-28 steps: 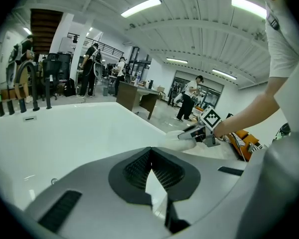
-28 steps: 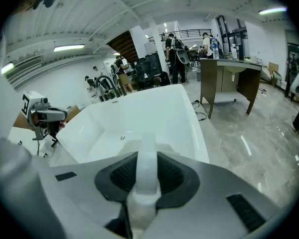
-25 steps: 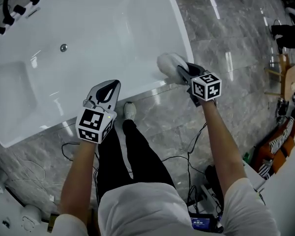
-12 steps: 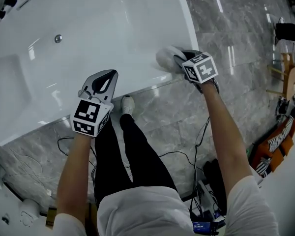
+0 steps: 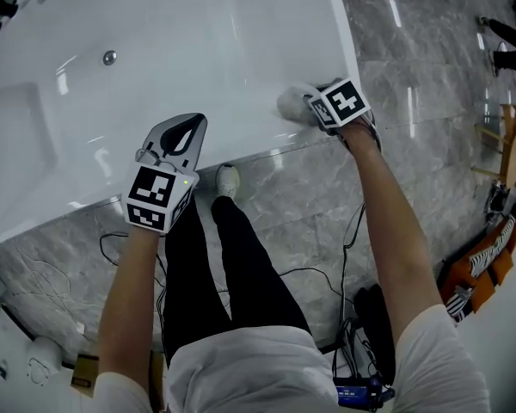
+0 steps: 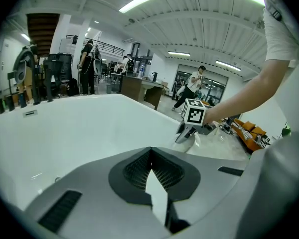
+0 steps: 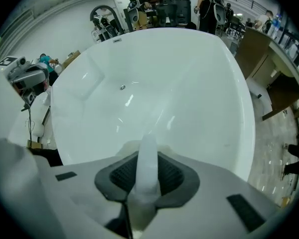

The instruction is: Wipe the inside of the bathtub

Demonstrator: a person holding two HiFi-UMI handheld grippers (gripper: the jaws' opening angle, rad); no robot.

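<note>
Cloth, white and soft, is pinched between the jaws of the right gripper. Just past their tips it seems to press on the near rim of the bathtub, though the gripper hides part of it. The left gripper has its jaws pressed together with nothing between them, and the tub's white inside spreads out ahead of and below both pairs of jaws.

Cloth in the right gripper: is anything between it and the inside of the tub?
Nothing visible does. The cloth, clamped in the right gripper, sits at the bathtub near rim, and the basin beyond shows only a small metal fitting. The left gripper hangs shut over the rim further left, off that path.
</note>
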